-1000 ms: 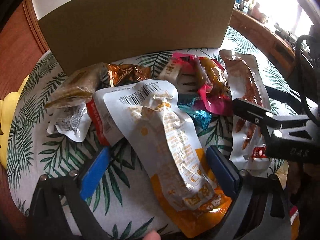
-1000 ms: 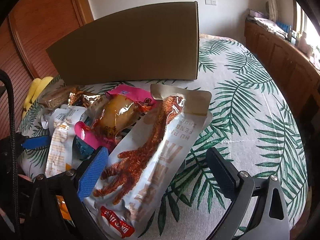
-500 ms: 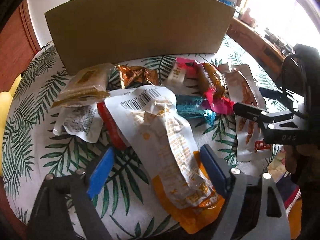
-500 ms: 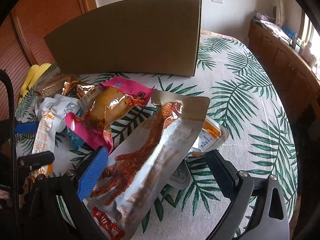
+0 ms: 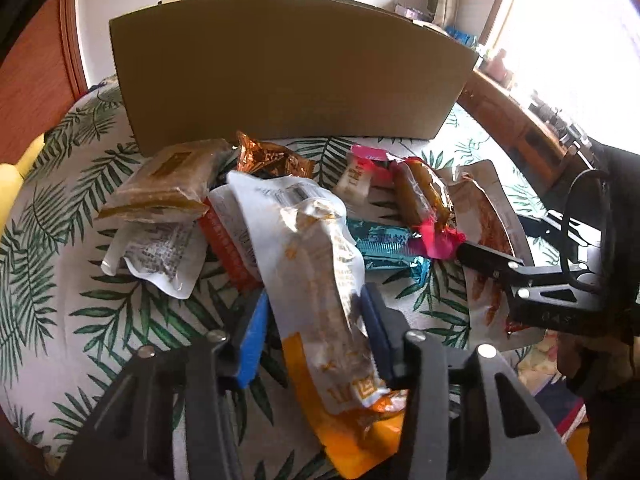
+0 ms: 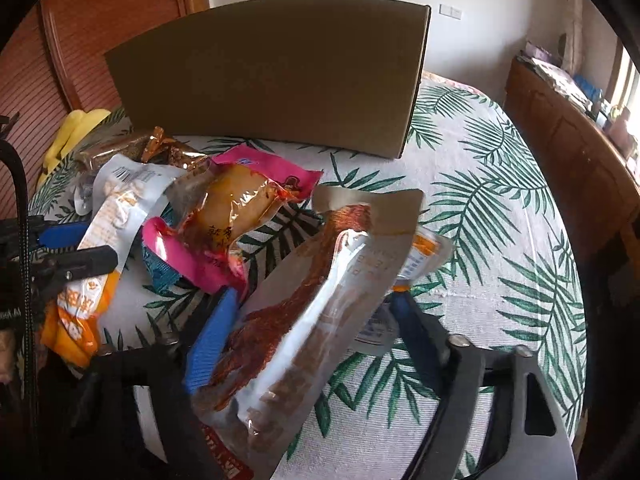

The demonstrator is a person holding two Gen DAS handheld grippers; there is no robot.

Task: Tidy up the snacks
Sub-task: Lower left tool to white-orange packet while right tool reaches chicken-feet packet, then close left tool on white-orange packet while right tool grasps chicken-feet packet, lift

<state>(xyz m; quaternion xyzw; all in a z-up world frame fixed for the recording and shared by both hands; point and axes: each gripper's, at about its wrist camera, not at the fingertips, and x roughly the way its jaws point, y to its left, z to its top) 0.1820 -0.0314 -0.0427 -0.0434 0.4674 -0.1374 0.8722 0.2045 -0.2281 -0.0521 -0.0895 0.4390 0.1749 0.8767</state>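
A pile of snack packets lies on a leaf-print tablecloth in front of a brown cardboard box (image 5: 288, 68). My left gripper (image 5: 316, 324) is shut on a long white-and-orange packet (image 5: 320, 272) and lifts its near end. My right gripper (image 6: 312, 316) is shut on a white chicken-feet packet (image 6: 320, 312), which buckles between the blue pads. The pink chicken-leg packet (image 6: 236, 208) lies just left of it. The right gripper also shows in the left wrist view (image 5: 520, 272), at the right.
The box (image 6: 272, 76) stands upright at the back. A tan biscuit pack (image 5: 164, 184), an orange foil packet (image 5: 268, 158), a teal bar (image 5: 384, 244) and a small white pouch (image 5: 160, 252) lie in the pile. A wooden sideboard (image 6: 572, 152) is at the right.
Both grippers have closed from wide open onto their packets. The white-and-orange packet and the chicken-feet packet are now squeezed and raised off the cloth.
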